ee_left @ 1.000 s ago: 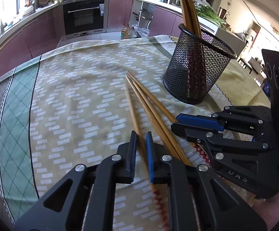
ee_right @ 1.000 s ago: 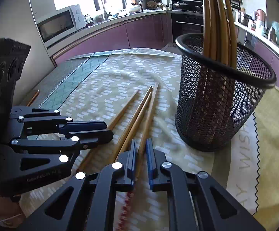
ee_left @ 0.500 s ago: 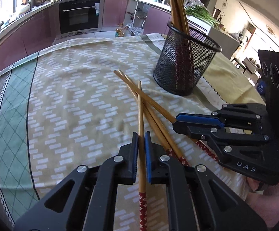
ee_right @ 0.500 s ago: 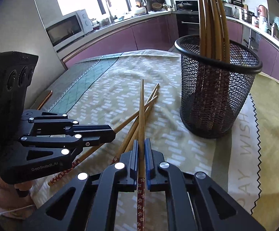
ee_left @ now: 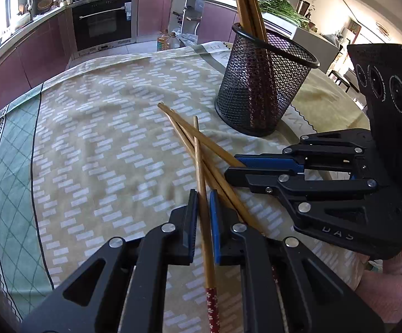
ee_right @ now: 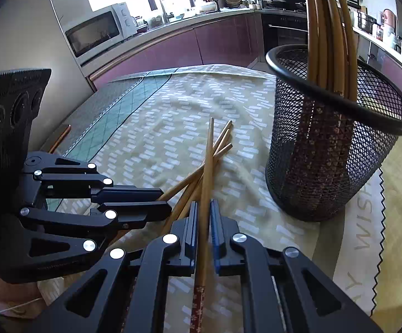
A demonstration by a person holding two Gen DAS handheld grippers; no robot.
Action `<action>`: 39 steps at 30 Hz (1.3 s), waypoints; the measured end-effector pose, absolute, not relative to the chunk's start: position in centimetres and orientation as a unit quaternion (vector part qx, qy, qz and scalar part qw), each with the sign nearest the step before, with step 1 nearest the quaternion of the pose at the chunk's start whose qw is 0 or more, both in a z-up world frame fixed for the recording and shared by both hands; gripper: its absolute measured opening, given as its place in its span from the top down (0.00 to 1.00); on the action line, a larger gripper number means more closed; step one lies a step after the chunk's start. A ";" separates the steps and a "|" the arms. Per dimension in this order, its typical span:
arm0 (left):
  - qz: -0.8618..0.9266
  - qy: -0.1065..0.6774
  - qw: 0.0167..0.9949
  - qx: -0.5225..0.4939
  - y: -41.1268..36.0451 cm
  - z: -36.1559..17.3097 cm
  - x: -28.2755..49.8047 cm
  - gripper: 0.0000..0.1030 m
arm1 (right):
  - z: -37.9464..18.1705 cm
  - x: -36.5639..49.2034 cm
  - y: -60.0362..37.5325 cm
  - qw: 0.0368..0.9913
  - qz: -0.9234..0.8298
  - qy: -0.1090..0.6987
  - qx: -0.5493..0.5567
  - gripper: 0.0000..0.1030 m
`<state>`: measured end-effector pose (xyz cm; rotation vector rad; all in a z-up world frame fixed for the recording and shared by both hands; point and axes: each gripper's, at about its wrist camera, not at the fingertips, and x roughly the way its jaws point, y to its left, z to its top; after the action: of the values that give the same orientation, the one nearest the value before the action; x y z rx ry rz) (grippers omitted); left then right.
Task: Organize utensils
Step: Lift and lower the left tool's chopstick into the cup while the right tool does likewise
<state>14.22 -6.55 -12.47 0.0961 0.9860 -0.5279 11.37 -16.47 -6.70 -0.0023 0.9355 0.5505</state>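
Note:
Two black grippers with blue pads work side by side over a patterned tablecloth [ee_left: 90, 144]. My left gripper [ee_left: 203, 197] is shut on a wooden chopstick [ee_left: 199, 161] whose red flowered end points back at the camera. In its own view my right gripper [ee_right: 203, 205] is shut on another chopstick [ee_right: 208, 161]. Each held stick crosses over two loose chopsticks [ee_left: 181, 130] lying on the cloth. The right gripper [ee_left: 230, 168] shows at the right of the left wrist view. The left gripper [ee_right: 167, 201] shows at the left of the right wrist view. A black mesh holder [ee_left: 262, 83] [ee_right: 334, 152] with several chopsticks upright in it stands beyond.
The table's far edge drops toward a kitchen with purple cabinets, an oven [ee_left: 102, 22] and a microwave [ee_right: 98, 33]. An oil bottle [ee_left: 166, 41] stands on the floor past the table. A hand [ee_left: 389, 285] holds the right gripper.
Both pairs of jaws have closed, each on one chopstick. The held sticks have swung out of the bundle and now cross over those left on the cloth.

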 end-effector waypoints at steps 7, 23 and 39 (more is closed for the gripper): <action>-0.257 0.441 0.859 0.022 -5.8 -10.0 13.9 0.93 | -3.7 9.9 -18.0 0.876 0.269 0.399 0.014 0.94; -0.318 0.355 0.879 -0.024 -4.4 -1.9 11.4 0.93 | 2.5 6.9 -21.2 0.917 0.255 0.307 0.026 0.94; -0.344 0.280 0.894 -0.056 -4.5 3.9 12.2 0.93 | 6.9 7.1 -23.4 0.940 0.235 0.245 0.027 0.94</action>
<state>12.21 -4.45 3.90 -0.1167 0.5811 -0.7138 7.10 -23.42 6.93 0.0558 0.4998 0.4787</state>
